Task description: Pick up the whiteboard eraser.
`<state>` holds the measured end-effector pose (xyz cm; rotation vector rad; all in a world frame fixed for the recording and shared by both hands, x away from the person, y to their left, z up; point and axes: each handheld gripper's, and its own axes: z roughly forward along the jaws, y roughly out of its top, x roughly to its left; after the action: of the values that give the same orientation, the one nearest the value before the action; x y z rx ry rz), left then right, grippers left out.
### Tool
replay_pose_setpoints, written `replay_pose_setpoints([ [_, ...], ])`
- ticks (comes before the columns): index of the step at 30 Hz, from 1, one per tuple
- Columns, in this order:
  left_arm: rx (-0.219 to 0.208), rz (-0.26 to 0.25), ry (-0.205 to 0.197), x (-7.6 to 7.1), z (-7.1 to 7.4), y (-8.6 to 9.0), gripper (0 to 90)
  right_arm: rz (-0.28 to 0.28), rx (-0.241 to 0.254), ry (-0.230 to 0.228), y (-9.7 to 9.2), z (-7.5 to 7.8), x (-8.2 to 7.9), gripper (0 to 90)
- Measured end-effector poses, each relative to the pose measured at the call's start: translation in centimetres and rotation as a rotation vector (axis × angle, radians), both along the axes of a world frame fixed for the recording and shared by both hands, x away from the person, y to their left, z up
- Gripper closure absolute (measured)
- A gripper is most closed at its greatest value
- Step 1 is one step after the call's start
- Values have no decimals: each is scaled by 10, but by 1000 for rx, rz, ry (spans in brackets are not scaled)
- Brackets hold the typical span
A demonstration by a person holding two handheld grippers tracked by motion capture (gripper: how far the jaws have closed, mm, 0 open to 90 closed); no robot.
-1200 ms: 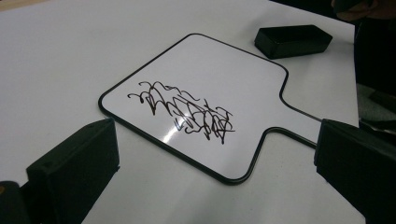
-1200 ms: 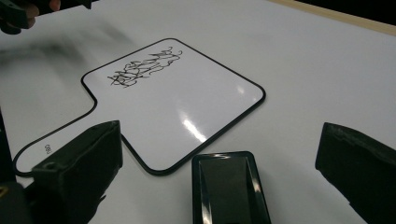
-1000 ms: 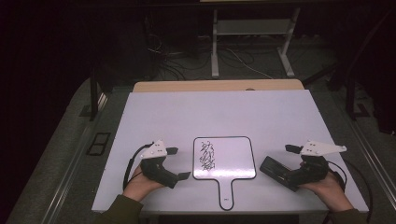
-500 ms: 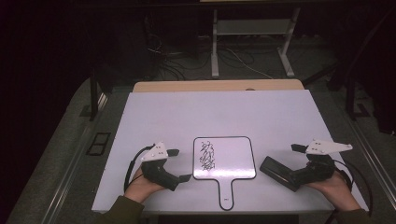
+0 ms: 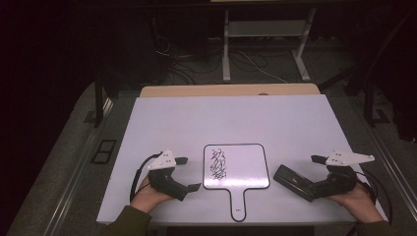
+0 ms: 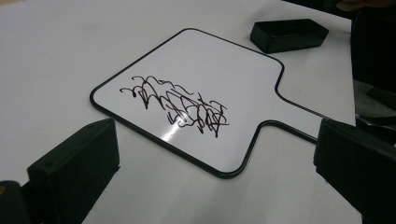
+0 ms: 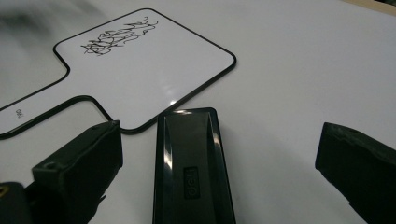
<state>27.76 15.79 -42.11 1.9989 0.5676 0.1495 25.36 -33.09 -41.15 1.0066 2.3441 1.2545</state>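
From the high view I have a paddle-shaped whiteboard [image 5: 236, 168] lying flat near the front edge of the white table [image 5: 226, 118], its handle pointing back toward me and a black scribble [image 5: 217, 164] on its left half. My left gripper [image 5: 184, 173] rests just left of the board with its jaws spread and nothing between them. My right gripper [image 5: 314, 172] sits at the far side, jaws also apart, with a black eraser [image 5: 293, 181] lying on the table just right of the board, roughly in line with them. I judge the board is centred between the hands so one can steady it while the other wipes.

In the left gripper view the whiteboard [image 6: 196, 98] lies ahead of the two black jaws, which stand wide at either edge of the picture, empty. The scribble [image 6: 180, 106] sits on the near part of the board, and the handle runs off to the right toward one jaw without touching it. The eraser [image 6: 288, 34] is beyond the board, apart from it.

In the right gripper view the eraser [image 7: 190, 163] lies lengthwise between the parted jaws, nearer the left one, with clear gaps on both sides so far as I can tell. Its far end almost meets the whiteboard [image 7: 140, 65] corner. It looks lined up for a pinch across its width.
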Motion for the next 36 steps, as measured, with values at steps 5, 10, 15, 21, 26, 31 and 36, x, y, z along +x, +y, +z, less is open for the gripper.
replay_pose_setpoints([
  [5,1,-3,1,0,0,0,0,-10,-17,11,-3,-3,-1,0],
  [10,-1,-3,-1,0,0,0,0,0,-30,34,0,-5,-2,0],
  [15,-3,-3,2,0,0,0,0,3,-39,45,1,-6,-2,20],
  [21,-2,-5,2,0,0,1,0,15,-59,65,4,-8,-2,49],
  [26,0,-6,5,0,0,1,0,17,-98,79,8,-11,-1,50],
  [31,2,-10,5,0,0,0,0,44,-116,84,12,-11,-2,131],
  [36,5,-13,3,0,0,0,0,53,-170,108,17,-16,-1,141],
])
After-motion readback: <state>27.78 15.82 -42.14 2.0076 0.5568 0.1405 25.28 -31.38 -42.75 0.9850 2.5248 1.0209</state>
